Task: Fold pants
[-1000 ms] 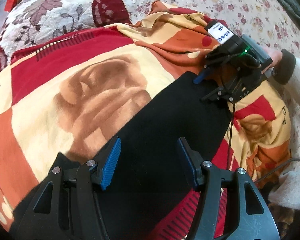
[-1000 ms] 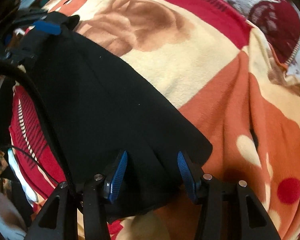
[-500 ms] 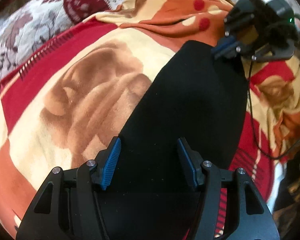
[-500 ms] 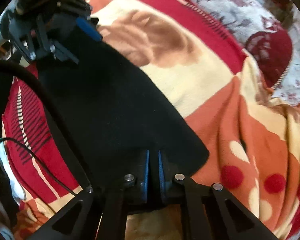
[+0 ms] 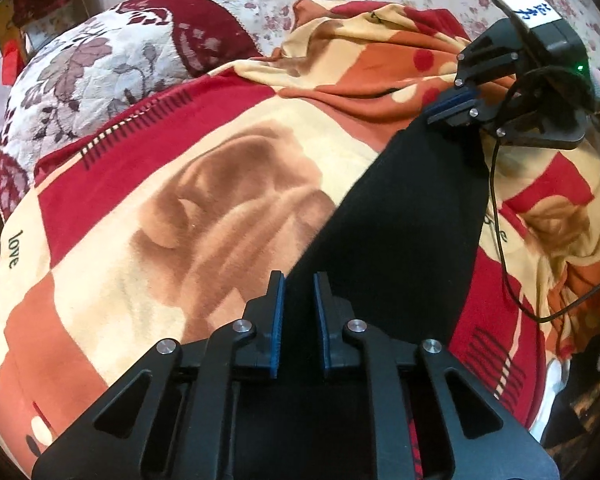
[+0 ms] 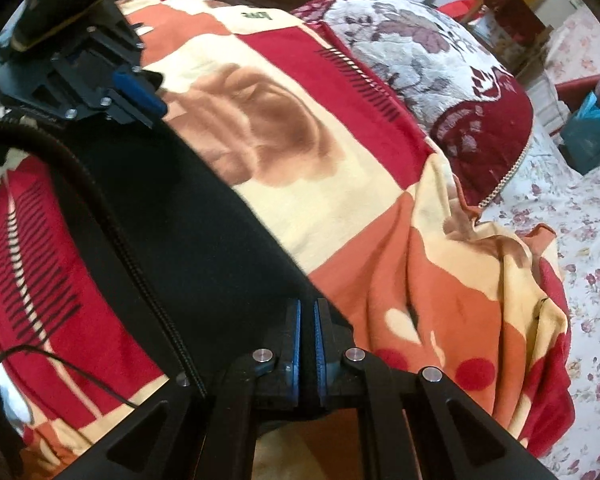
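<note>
We see the black pants point(image 5: 412, 216) on the blanket point(image 5: 147, 216), left gripper point(image 5: 299, 280) and right gripper point(image 6: 307, 308) each clamped on an end.

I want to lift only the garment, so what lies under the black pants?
Under the black fabric pants lies a red, orange and cream fleece blanket with a printed brown dog face. Whether anything else sits beneath the covered stretch cannot be seen.

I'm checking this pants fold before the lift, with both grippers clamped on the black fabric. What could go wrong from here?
1. The right gripper pinches only the black pants' edge near a corner; it may slip out.
2. The thin black cable trails over the pants and could snag.
3. The soft patterned blanket underneath may bunch and drag.
</note>
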Action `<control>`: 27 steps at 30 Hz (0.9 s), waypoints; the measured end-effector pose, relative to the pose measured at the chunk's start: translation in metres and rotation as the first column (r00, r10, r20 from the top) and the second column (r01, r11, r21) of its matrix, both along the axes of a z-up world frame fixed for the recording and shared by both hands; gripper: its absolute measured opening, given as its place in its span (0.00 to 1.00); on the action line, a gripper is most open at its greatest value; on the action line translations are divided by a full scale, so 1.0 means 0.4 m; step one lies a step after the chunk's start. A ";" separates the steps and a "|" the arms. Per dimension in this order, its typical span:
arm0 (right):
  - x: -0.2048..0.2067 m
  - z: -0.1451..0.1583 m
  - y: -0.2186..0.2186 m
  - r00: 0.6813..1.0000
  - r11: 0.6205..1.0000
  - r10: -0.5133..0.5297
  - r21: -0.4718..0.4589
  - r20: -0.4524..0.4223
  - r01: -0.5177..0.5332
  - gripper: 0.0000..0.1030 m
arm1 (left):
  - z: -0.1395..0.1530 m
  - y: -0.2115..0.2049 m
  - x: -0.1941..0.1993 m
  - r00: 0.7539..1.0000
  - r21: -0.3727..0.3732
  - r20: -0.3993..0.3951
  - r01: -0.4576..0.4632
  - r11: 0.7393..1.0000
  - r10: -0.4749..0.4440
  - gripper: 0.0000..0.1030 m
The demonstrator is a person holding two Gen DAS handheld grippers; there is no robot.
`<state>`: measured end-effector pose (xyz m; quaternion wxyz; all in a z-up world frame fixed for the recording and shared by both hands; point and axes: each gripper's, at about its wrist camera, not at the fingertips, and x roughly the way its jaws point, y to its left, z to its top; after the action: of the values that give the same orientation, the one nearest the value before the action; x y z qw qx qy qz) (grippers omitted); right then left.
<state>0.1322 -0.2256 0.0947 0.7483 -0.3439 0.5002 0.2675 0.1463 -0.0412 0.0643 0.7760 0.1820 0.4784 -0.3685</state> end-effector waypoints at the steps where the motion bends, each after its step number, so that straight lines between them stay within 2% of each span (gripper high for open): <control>1: 0.004 -0.004 -0.001 1.000 1.000 -0.010 0.000 -0.002 0.010 0.05 | -0.002 0.001 0.003 1.000 0.005 0.001 -0.006 1.000 0.006 0.13; 4: 0.029 -0.044 -0.004 0.998 0.999 -0.038 -0.010 -0.050 0.038 0.05 | -0.024 0.005 0.015 0.999 0.013 -0.012 -0.044 0.999 0.044 0.13; 7: 0.062 -0.101 -0.008 0.993 0.994 -0.111 -0.016 -0.047 0.111 0.05 | -0.050 0.011 0.022 0.994 0.015 -0.024 -0.104 0.994 0.104 0.13; 9: 0.076 -0.126 -0.015 0.986 0.987 -0.162 -0.012 -0.041 0.162 0.15 | -0.048 0.018 0.016 0.992 -0.001 -0.025 -0.126 0.992 0.126 0.13; 10: 0.076 -0.127 -0.019 0.984 0.984 -0.179 -0.021 -0.012 0.179 0.28 | -0.045 0.021 0.012 0.991 -0.002 -0.024 -0.135 0.991 0.135 0.13; 11: 0.076 -0.122 -0.024 0.981 0.981 -0.192 -0.013 -0.003 0.192 0.32 | -0.042 0.026 0.008 0.989 -0.001 -0.022 -0.149 0.989 0.149 0.13; 15: 0.067 -0.077 -0.055 0.963 0.963 -0.268 0.022 0.024 0.267 0.32 | -0.023 0.060 0.001 0.973 -0.020 -0.036 -0.229 0.973 0.228 0.13; 17: 0.052 -0.038 -0.078 0.948 0.946 -0.317 0.079 0.025 0.314 0.32 | -0.005 0.081 -0.011 0.966 -0.045 -0.039 -0.257 0.965 0.255 0.13; 20: 0.022 0.015 -0.105 0.923 0.910 -0.385 0.173 0.009 0.378 0.32 | 0.029 0.113 -0.041 0.957 -0.077 -0.029 -0.290 0.954 0.288 0.13; 23: -0.025 0.060 -0.130 0.891 0.849 -0.451 0.287 -0.045 0.444 0.33 | 0.062 0.149 -0.083 0.948 -0.118 -0.029 -0.318 0.941 0.317 0.13; 26: -0.077 0.077 -0.144 0.861 0.771 -0.491 0.393 -0.135 0.501 0.35 | 0.084 0.185 -0.129 0.937 -0.150 -0.039 -0.349 0.925 0.347 0.23; 27: -0.089 0.077 -0.144 0.857 0.757 -0.493 0.411 -0.153 0.509 0.35 | 0.088 0.198 -0.147 0.932 -0.161 -0.044 -0.363 0.918 0.361 0.25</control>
<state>0.0966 -0.2830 0.1256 0.8409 -0.0161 0.5139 0.1689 0.0875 0.0381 0.0995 0.8400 0.0227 0.4764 -0.2586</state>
